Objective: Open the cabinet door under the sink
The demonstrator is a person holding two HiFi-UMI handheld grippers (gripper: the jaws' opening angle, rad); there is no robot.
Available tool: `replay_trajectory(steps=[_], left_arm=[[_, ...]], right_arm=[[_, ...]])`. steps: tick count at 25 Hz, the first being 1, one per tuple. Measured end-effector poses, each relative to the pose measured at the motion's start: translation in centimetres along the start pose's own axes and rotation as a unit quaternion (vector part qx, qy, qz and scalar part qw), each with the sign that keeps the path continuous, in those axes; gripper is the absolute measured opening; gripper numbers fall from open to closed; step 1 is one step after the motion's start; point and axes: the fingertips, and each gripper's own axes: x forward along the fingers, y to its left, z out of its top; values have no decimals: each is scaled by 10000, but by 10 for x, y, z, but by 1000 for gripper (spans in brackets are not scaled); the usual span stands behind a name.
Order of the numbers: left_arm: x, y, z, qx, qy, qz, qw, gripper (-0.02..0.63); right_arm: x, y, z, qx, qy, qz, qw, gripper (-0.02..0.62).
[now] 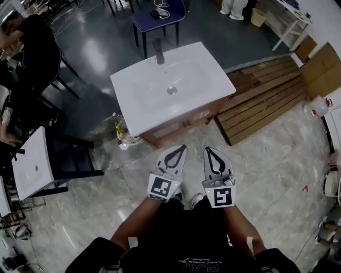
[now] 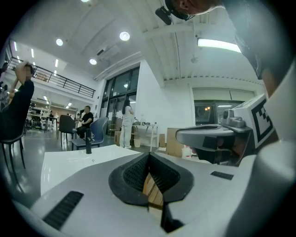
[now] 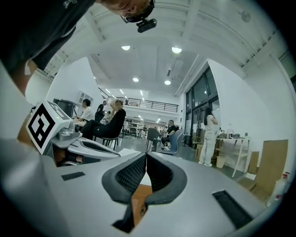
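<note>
A white sink basin (image 1: 170, 88) with a dark faucet (image 1: 159, 51) sits on a wooden cabinet (image 1: 184, 123); its door fronts face me, seen edge-on from above. Both grippers hover side by side over the floor just in front of the cabinet, pointing at it and apart from it. My left gripper (image 1: 180, 148) is shut with nothing held, its black pads meeting in the left gripper view (image 2: 149, 156). My right gripper (image 1: 209, 151) is also shut and empty (image 3: 146, 158). Wood of the cabinet shows below each pair of pads. Each gripper view shows the other gripper alongside.
Bottles and clutter (image 1: 123, 136) lie at the cabinet's left foot. A wooden pallet (image 1: 266, 98) lies to its right, with cardboard (image 1: 319, 66) beyond. A second basin (image 1: 32, 162) on a black stand is at left, near a seated person (image 1: 26, 48). A blue chair (image 1: 160, 16) stands behind the sink.
</note>
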Motion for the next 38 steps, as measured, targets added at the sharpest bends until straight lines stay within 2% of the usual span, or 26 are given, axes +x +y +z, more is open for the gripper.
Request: replay_trajectory(steps=[6, 9, 11, 15, 18, 21, 27, 31, 34, 38], left_arm=[[19, 26, -33, -67, 195, 95, 9997, 23], [41, 31, -49, -159, 124, 254, 9995, 23], [56, 35, -65, -216, 85, 368, 9991, 23], [80, 49, -109, -316, 225, 676, 9970, 23], [98, 63, -144, -376, 356, 925, 9944, 23], [119, 71, -183, -176, 572, 1032, 9929, 23], [154, 86, -250, -294, 693, 1396, 9873, 23], [167, 98, -282, -639, 593, 1899, 9779, 23], [174, 98, -303, -731, 565, 2078, 9738, 23], [179, 99, -338, -666, 779, 2235, 9693, 28]], right_arm=[[37, 5, -38, -105, 217, 285, 9993, 24], [51, -6, -68, 71, 274, 316, 9991, 23], [58, -13, -96, -176, 589, 515, 9968, 25], [80, -32, -132, 372, 345, 317, 9982, 24], [93, -43, -167, 399, 450, 352, 9976, 24], [103, -53, -204, 359, 501, 424, 9972, 24], [119, -53, -267, 368, 500, 742, 9953, 25], [120, -50, -305, 453, 618, 974, 9923, 24], [121, -47, -329, 471, 671, 1084, 9907, 25], [129, -46, -355, 483, 654, 1172, 9898, 25]])
